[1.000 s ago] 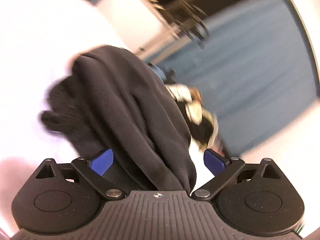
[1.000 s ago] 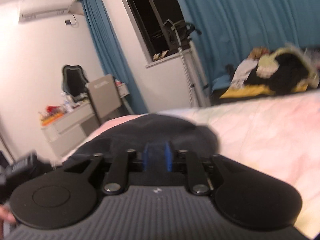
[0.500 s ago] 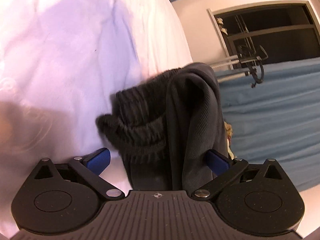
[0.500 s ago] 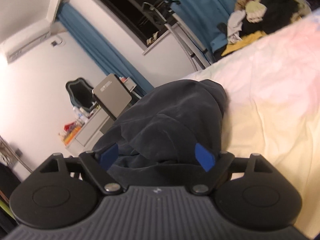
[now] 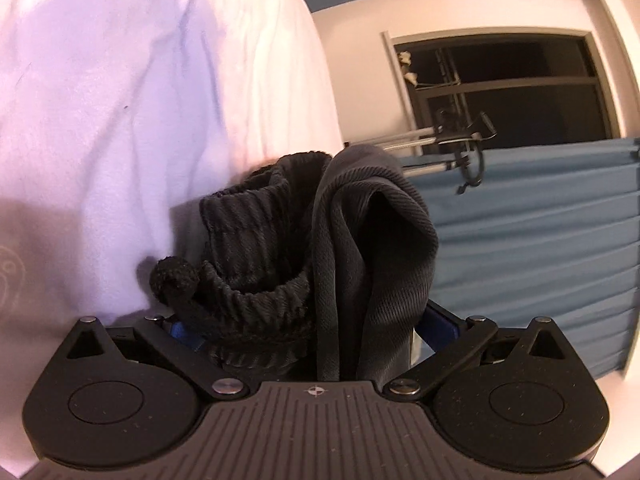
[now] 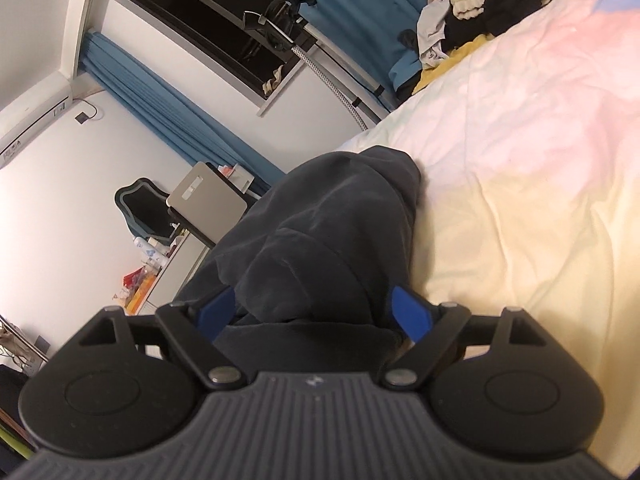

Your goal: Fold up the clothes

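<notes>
Your left gripper (image 5: 308,328) is clamped on the dark garment (image 5: 320,248), whose bulk hides both blue pads. Your right gripper (image 6: 316,312) stands spread around that garment (image 6: 332,232), which lies on the bed (image 6: 520,200) toward 12 o'clock.

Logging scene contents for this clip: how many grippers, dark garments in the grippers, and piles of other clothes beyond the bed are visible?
Grippers: 2, the left gripper and the right gripper
Dark garment between the fingers: 1
Pile of other clothes beyond the bed: 1
Total: 4
</notes>
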Demonstrator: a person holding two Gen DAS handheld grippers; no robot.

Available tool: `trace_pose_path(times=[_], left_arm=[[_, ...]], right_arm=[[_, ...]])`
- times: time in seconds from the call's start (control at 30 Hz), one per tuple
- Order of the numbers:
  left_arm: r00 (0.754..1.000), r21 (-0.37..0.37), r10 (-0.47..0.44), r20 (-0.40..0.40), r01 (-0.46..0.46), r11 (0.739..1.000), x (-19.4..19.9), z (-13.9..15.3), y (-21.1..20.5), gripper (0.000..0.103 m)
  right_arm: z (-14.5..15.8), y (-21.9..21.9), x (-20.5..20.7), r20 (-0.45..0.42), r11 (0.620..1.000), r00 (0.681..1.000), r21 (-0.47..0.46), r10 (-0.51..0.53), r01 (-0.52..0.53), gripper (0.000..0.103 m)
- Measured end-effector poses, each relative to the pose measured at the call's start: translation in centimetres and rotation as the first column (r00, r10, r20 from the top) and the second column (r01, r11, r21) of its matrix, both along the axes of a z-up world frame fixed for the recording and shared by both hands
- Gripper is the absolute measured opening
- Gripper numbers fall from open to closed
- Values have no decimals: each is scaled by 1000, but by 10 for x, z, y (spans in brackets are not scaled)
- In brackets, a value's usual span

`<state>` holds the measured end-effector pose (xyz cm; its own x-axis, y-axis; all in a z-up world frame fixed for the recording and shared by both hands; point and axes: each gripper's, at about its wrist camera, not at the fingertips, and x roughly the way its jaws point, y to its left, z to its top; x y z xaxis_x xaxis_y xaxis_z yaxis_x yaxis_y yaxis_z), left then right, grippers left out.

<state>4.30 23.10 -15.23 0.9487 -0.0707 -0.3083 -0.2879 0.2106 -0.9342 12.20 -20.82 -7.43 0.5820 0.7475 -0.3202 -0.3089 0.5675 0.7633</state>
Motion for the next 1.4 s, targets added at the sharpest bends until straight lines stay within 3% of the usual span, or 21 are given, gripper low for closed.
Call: trace_pose_path(times=[0.23,0.33,0.43,0.77,0.93,1.03,1.1,1.2,1.4], left_arm=[[1000,-18,20,-15,-20,1000,3,-6,3,103],[994,16,-8,-108,10,1000,17,-13,10,103],[981,102,-29,-190,49,994,36,-9,4,103],[982,139,0,-189,26,990,41,-6,0,103],[983,183,21,-183,13,983,40,-1,-2,99],[982,230,46,-184,-2,973,41,3,-6,90],[982,260,60,-181,-11,965,40,7,-10,78],[985,286,67,-156,-20,958,35,16,-15,68],[993,320,54,-105,-17,947,21,34,-22,60]], right_arm=[[-6,7,2,8,999,1000,-39,19,-19,87],[-12,7,4,-12,999,1000,-40,18,-19,87],[-17,6,10,-37,999,999,-32,15,-16,87],[-43,25,79,-116,999,993,39,29,-25,87],[-52,55,102,-98,998,994,32,49,-46,89],[-51,63,104,-63,999,997,-16,39,-40,77],[-47,63,102,-36,998,999,-46,33,-34,57],[-37,65,99,16,995,999,-84,47,-45,48],[-2,58,80,70,995,997,-97,32,-26,41]])
